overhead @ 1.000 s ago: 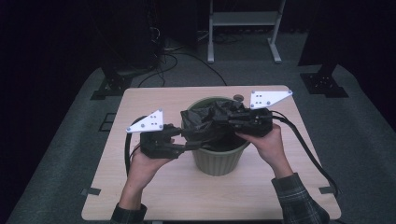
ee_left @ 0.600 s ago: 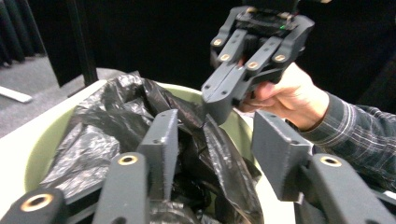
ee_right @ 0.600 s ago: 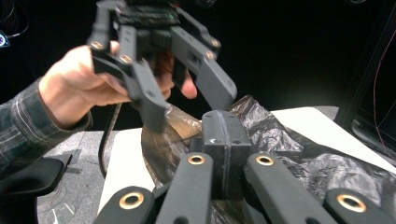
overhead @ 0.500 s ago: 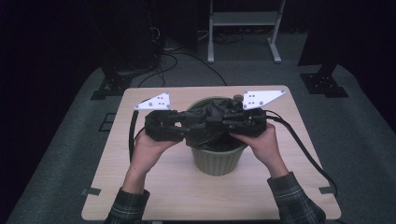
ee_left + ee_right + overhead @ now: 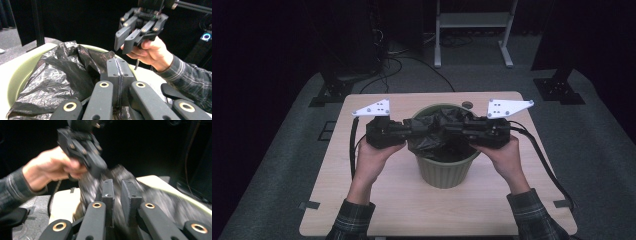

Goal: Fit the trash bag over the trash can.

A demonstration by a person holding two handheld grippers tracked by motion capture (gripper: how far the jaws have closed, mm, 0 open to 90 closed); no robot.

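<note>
A pale green bin lined with a crumpled black bag stands mid-table. Both grippers lie level across its mouth, tips facing each other. My left gripper is at the left rim; its jaws have just been closing and now meet, with crinkled plastic at the foot of the seam. My right gripper is over the bag's middle; its jaws have just been opening and stand a narrow gap apart, with blurred bag behind them. Each gripper view shows the other gripper in its hand.
The wooden table has bare room around the bin. A small round dark thing lies behind the bin. Beyond the far edge are cables, black stand feet and a white frame on the dark floor.
My left gripper rose from the bin's near left side to the left rim and its jaws closed. The right gripper drew back to the right and its jaws parted slightly.
</note>
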